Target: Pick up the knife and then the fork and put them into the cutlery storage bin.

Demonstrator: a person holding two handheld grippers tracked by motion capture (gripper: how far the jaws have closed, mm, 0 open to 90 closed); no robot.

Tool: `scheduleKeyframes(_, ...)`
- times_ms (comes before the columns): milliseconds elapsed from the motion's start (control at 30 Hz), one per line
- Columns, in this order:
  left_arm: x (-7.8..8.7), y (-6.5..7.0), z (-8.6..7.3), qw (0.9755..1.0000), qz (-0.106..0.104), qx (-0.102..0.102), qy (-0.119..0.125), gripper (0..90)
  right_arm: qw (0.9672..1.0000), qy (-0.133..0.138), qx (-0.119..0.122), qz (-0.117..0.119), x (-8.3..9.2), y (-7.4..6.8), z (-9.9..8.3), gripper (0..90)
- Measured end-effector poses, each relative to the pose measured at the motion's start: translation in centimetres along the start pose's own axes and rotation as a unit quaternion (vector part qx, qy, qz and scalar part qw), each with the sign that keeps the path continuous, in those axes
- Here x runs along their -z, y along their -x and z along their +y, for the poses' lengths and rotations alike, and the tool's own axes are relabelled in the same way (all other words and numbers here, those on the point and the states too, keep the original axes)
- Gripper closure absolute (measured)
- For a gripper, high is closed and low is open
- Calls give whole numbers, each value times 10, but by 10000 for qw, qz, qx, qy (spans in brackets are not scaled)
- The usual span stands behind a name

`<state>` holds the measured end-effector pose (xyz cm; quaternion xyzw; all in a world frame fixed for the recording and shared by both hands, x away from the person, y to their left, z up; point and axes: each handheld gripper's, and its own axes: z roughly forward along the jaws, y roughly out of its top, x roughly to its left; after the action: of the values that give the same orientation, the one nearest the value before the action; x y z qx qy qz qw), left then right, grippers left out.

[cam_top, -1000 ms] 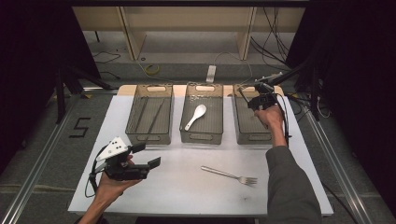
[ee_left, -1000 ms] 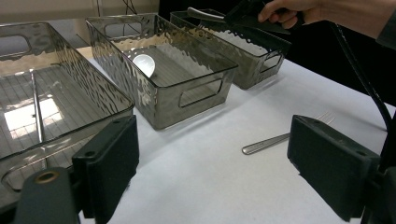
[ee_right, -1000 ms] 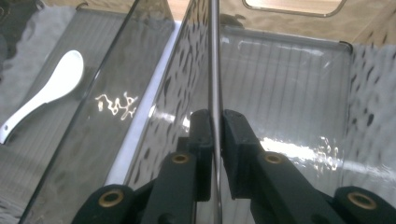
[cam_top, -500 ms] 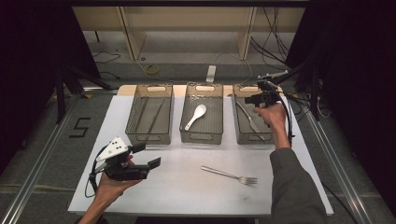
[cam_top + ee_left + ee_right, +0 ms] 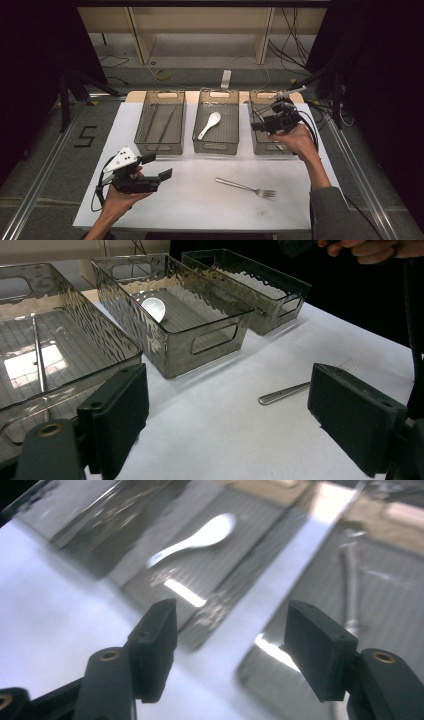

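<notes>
Since the earlier frames my right gripper (image 5: 257, 121) has lifted out of the right-hand bin (image 5: 260, 142) and drawn back toward me; its jaws have just been opening and stand apart with nothing between them. A metal utensil (image 5: 351, 587) now lies on that bin's floor, blurred in the right gripper view, so I cannot tell its kind. My left gripper (image 5: 159, 167) hovers over the near left of the white table (image 5: 200, 205), jaws wide and empty. One fork (image 5: 246, 187) lies on the table in front of the bins, apart from both grippers, tines pointing right. The white spoon (image 5: 208, 125) rests in the middle bin (image 5: 215, 147); thin rods (image 5: 165, 127) lie in the left bin (image 5: 160, 147). Judged risks: the fork lies flat and thin, so pads closing too high could slide off the handle or push it across the table; a loose pinch could let it swing and strike a bin wall or drop into the wrong bin.
</notes>
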<state>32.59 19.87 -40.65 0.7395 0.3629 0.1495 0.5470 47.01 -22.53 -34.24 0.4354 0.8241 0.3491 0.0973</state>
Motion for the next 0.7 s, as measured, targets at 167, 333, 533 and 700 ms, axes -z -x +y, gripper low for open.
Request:
scheduleKeyframes(167, 0, 0, 0, 10000, 8, -5, 3, 159, 9990, -188, 351, 203, 3, -27, -23, 353)
scheduleKeyframes(333, -1, 0, 0, 10000, 13, 3, 3, 159, 9977, -234, 521, 365, -1, -47, -46, 330)
scheduleKeyframes(533, 0, 0, 0, 10000, 10, -2, 21, 158, 9945, -611, 722, 450, -14, -60, -63, 336)
scheduleKeyframes(700, 0, 0, 0, 10000, 7, -11, 18, 158, 9920, -858, 808, 444, -21, -66, -73, 335)
